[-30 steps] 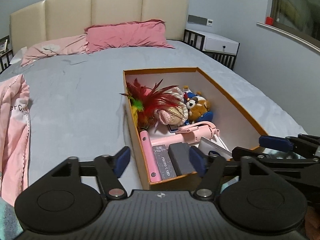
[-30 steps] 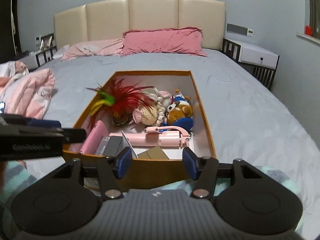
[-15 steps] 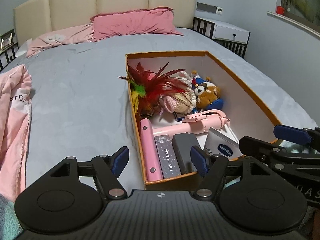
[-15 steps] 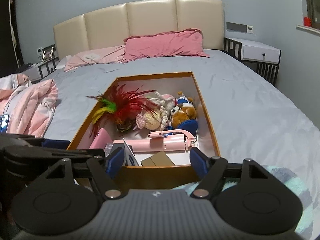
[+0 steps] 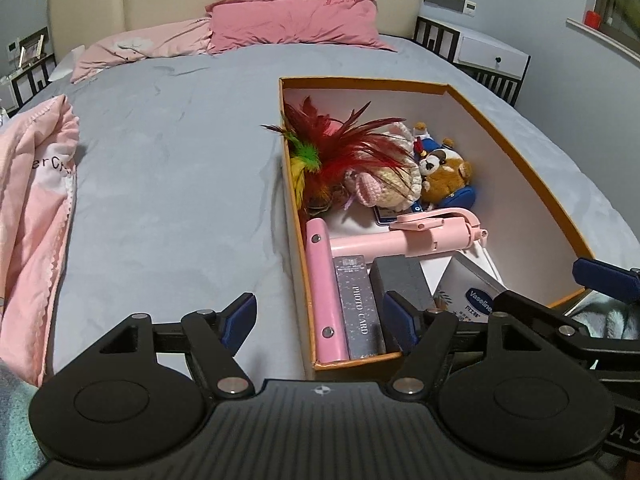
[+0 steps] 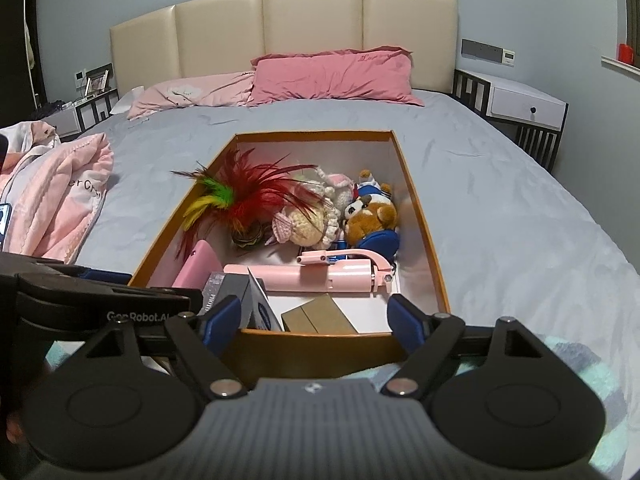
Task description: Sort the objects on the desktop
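both tools, left tool (image 5: 320, 316) and right tool (image 6: 314, 320), have just spread, empty, hiding the orange box's (image 6: 320, 346) near corners.

home bedroom: bed (image 6: 500, 208), pink pillows (image 6: 332, 76), padded headboard (image 6: 280, 36), nightstand (image 6: 524, 104).

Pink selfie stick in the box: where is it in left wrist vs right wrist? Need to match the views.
Left wrist: pink selfie stick lies crosswise right of centre, mid-box, just beyond the grey "PHOTO CARD" box.
Right wrist: pink selfie stick lies crosswise just below centre, in the near half of the box.
Shared landmark: the brown plush bear sits just beyond the stick's clamp end in both views.
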{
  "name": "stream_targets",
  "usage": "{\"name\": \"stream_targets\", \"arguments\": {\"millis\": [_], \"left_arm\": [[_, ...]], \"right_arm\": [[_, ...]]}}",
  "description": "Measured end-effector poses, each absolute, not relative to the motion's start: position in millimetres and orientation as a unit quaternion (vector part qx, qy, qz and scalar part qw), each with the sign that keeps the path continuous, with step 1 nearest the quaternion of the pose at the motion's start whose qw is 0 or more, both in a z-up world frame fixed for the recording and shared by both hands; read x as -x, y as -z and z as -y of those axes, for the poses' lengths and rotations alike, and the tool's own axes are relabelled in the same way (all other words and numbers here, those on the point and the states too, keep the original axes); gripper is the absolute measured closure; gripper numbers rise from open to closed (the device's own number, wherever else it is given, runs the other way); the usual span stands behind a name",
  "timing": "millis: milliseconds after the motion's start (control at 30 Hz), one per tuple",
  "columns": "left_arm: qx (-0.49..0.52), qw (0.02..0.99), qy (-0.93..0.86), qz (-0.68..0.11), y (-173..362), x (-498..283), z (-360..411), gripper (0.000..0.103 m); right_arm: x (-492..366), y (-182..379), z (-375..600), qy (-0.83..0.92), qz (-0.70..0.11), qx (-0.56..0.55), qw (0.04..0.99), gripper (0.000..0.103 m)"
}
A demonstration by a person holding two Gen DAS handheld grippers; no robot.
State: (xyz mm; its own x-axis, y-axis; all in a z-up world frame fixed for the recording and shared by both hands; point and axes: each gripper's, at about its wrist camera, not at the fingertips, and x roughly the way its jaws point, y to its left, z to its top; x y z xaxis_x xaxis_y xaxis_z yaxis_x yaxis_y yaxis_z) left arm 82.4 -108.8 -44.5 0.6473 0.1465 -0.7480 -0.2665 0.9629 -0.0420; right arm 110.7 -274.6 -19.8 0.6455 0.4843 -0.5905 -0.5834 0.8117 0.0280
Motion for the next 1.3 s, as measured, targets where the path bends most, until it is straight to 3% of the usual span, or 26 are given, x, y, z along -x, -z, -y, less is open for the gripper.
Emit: {"name": "stream_targets", "arguments": {"millis": [1300], "left_arm": [[0.075, 0.900, -0.115, -0.414, 45.5, -83.9, 108.4, 0.018]], "right_arm": [[-109.1, 20.7, 272.7, -0.294, -0.299, 0.088, 0.904, 0.021]]}}
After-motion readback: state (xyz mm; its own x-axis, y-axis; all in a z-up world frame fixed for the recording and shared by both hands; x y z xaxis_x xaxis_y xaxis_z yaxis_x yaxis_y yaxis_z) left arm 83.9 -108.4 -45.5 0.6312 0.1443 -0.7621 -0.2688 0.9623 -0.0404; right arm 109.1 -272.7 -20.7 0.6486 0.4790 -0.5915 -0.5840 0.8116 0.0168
